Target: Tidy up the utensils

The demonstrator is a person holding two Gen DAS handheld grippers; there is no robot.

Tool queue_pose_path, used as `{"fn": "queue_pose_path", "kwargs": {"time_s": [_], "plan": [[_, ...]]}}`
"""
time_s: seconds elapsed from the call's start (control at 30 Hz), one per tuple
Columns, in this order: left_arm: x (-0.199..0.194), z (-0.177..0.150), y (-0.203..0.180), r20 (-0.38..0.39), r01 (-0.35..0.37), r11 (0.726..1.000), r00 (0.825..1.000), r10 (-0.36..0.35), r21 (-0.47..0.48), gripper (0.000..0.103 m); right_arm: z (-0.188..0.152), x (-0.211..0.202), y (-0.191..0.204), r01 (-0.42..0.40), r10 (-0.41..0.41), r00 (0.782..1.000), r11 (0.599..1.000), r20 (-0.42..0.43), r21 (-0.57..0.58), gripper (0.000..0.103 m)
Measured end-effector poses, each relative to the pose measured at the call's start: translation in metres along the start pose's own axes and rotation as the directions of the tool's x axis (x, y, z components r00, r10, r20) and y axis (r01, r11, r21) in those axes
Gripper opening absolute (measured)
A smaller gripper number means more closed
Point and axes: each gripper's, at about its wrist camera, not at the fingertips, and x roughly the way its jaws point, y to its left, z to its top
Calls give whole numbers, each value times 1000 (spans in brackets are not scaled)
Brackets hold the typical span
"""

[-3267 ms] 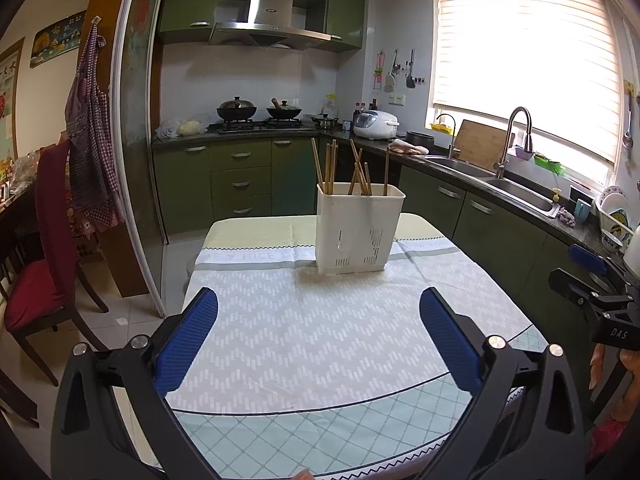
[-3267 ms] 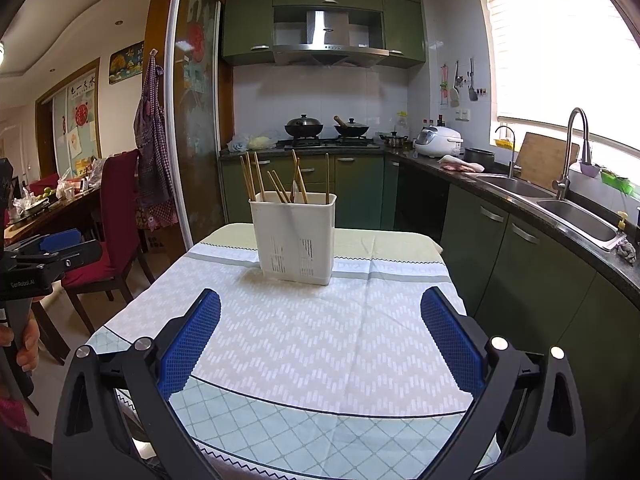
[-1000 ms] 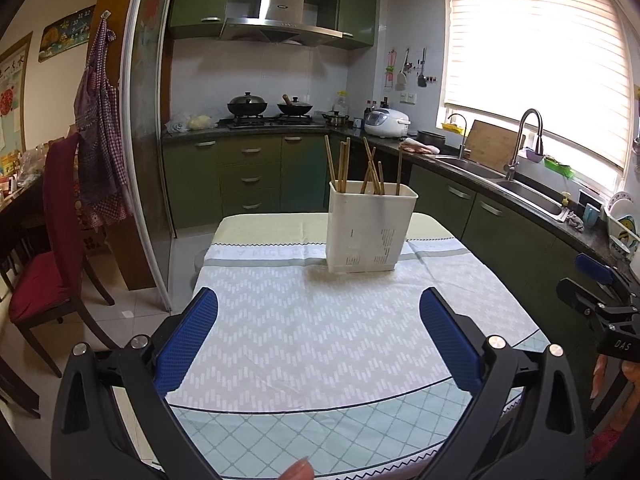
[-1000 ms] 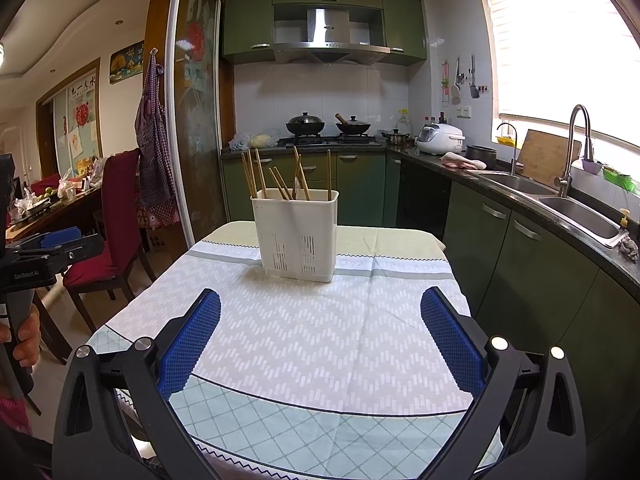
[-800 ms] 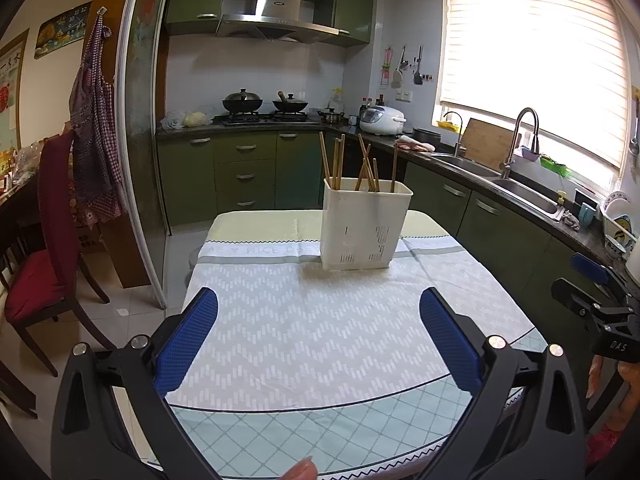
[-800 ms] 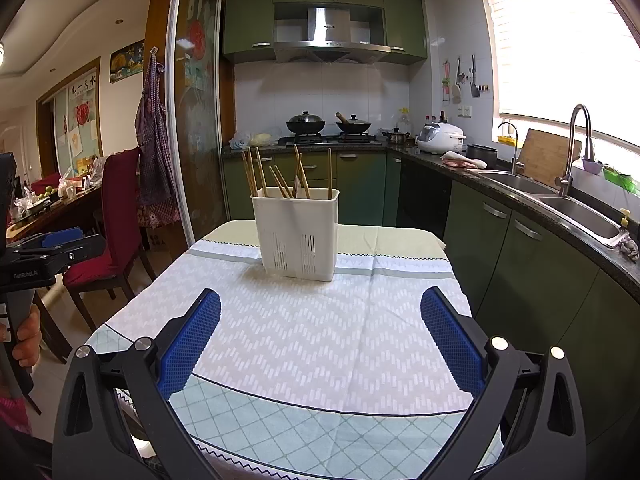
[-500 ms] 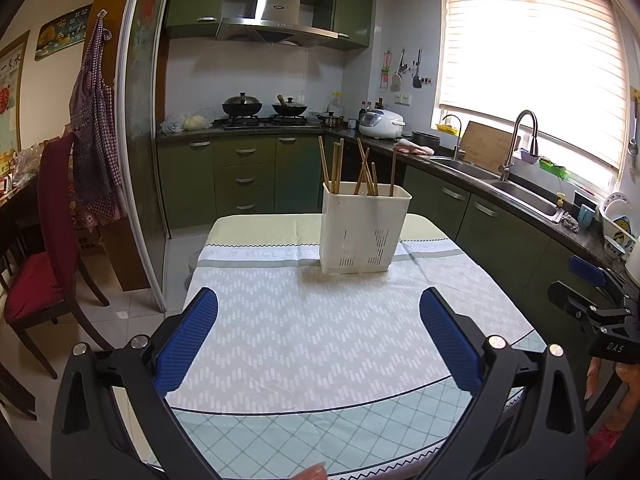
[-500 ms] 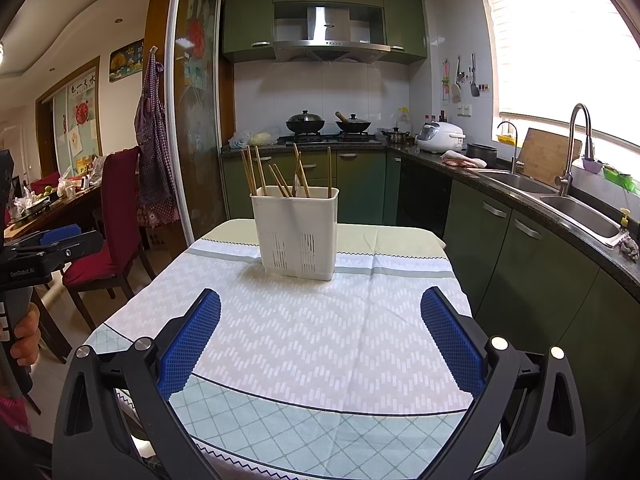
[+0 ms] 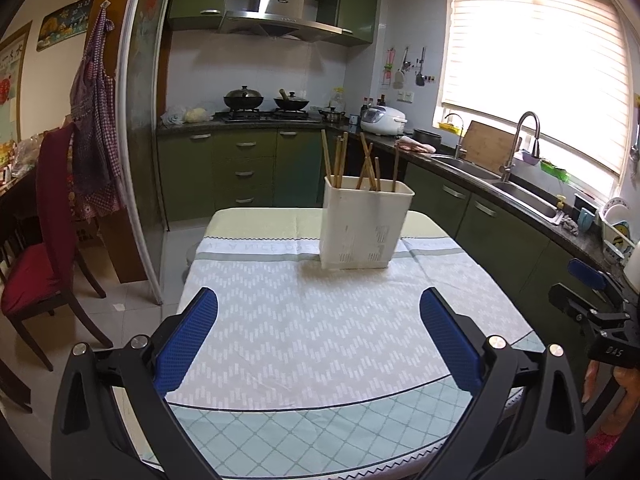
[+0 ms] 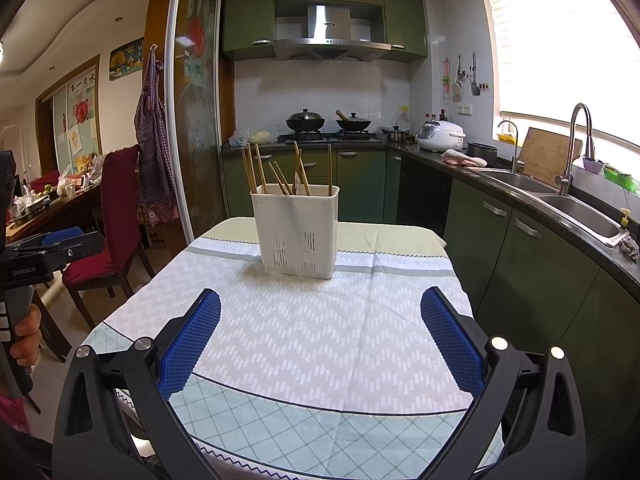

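In the left wrist view, the left gripper (image 9: pixel 318 334) is wide open and holds nothing, with its 2 blue pads far apart over the near part of the table (image 9: pixel 280 412). The white holder (image 9: pixel 365 227) stands on the far part of the table, straight ahead and a little to the right of this gripper. The chopsticks (image 9: pixel 362 166) stick up out of it, so their long way goes up and down, and some lean a bit. The right gripper (image 9: pixel 588 300) peeks in at the right edge, off the side of the table. In the right wrist view, the right gripper (image 10: pixel 320 334) is also wide open and empty. Here the white holder (image 10: pixel 297 232) is ahead and a little to the left, well apart from the blue pads. The chopsticks (image 10: pixel 286 174) stand in a loose bunch, about 8 of them, tips up. The left gripper (image 10: pixel 52 244) shows at the left edge, with a hand (image 10: pixel 25 339) under it. Both grippers look about as far from the holder as each other, so I cannot tell which is nearer. I think the next move is to reach forward and come down from above, because the sticks point up.
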Motion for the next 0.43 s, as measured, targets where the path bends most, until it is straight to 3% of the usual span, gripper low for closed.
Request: {"fn": "queue_pose_path", "kwargs": {"time_s": [0.43], "plan": [[14,-5,-4,-59,-17,999,998,19,43,96,-8,9,-4,1,-1,1000,1000,-14,5,98]]}}
